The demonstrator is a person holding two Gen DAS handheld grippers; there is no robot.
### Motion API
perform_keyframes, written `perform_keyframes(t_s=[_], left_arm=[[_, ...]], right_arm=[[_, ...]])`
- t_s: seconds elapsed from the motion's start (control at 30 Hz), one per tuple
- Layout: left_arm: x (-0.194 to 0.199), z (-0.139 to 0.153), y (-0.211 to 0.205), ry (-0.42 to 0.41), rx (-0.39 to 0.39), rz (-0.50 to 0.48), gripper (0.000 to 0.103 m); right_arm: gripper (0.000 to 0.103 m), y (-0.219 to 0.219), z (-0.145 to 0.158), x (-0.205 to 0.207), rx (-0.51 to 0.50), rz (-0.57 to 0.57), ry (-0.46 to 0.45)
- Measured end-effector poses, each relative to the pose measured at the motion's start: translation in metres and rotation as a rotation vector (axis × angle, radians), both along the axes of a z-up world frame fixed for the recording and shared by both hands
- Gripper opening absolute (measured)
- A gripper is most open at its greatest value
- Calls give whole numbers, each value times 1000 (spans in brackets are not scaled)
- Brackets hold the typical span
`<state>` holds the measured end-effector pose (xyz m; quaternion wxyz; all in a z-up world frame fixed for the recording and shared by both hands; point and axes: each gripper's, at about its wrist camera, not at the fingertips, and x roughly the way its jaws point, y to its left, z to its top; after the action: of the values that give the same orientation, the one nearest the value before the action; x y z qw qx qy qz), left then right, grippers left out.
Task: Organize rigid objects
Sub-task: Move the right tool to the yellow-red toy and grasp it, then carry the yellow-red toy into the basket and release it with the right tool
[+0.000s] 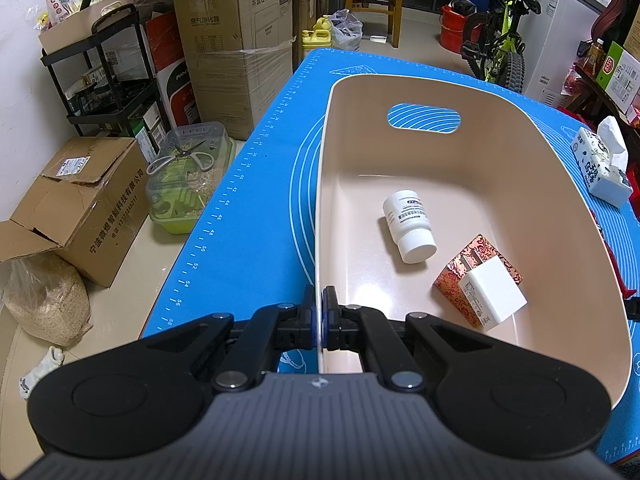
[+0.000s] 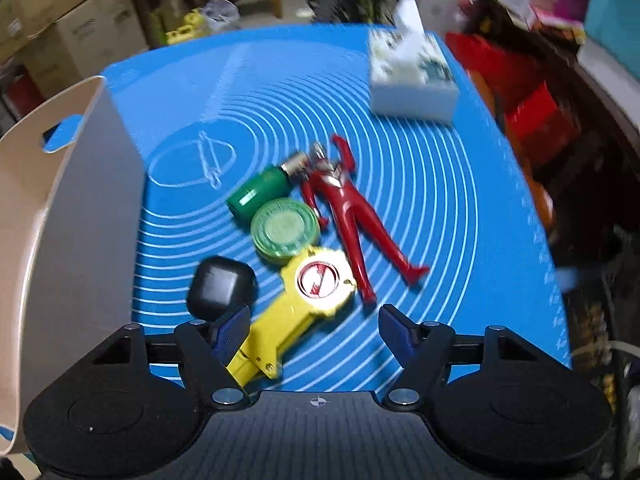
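Toys [image 2: 308,240] sit piled on the blue mat [image 2: 440,208], just ahead of the spread-apart right gripper [image 2: 314,320]. Left gripper [image 1: 319,312] pinches the beige bin [image 1: 500,152] wall; inside: white bottle [image 1: 408,226], patterned box [image 1: 464,276], white charger [image 1: 496,296].

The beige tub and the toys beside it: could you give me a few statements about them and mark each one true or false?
1. A white bottle lies on its side inside the beige tub. True.
2. The left tongs hang open above the tub. False: they are shut on the tub's rim.
3. The red figure lies inside the tub. False: it lies on the blue mat.
4. The right tongs are open, with nothing gripped. True.
5. A tissue box stands on the mat beyond the toys. True.
6. The yellow toy is blue. False: yellow, with a red and white disc.
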<state>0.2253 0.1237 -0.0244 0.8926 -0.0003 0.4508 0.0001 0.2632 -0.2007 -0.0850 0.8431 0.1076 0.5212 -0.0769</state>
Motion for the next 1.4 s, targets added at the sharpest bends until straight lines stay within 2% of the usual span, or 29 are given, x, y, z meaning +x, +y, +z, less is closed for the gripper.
perform_keyframes(t_s=[0.4,0.53,0.7,0.83,0.93,1.07,1.4], left_arm=[[0,0,0,0,-1,0,5],[0,0,0,0,-1,0,5],[0,0,0,0,0,0,5],[1,1,0,3,0,0,5],[1,0,-1,2,0,0,5],[0,0,-1,2,1,-1,5],[1,0,-1,2,-3,0,5]], right_arm=[[71,-11,-23,13,111,-138,20],[69,-6,-23,16,87,-146,5],[55,6,-24,15,10,-103,-24],[46,2,-24,12,23,-79,-35],[46,-1,-21,7,36,-62,-47],[46,0,-13,2,6,-34,-82],[46,9,28,-7,-13,29,-198]])
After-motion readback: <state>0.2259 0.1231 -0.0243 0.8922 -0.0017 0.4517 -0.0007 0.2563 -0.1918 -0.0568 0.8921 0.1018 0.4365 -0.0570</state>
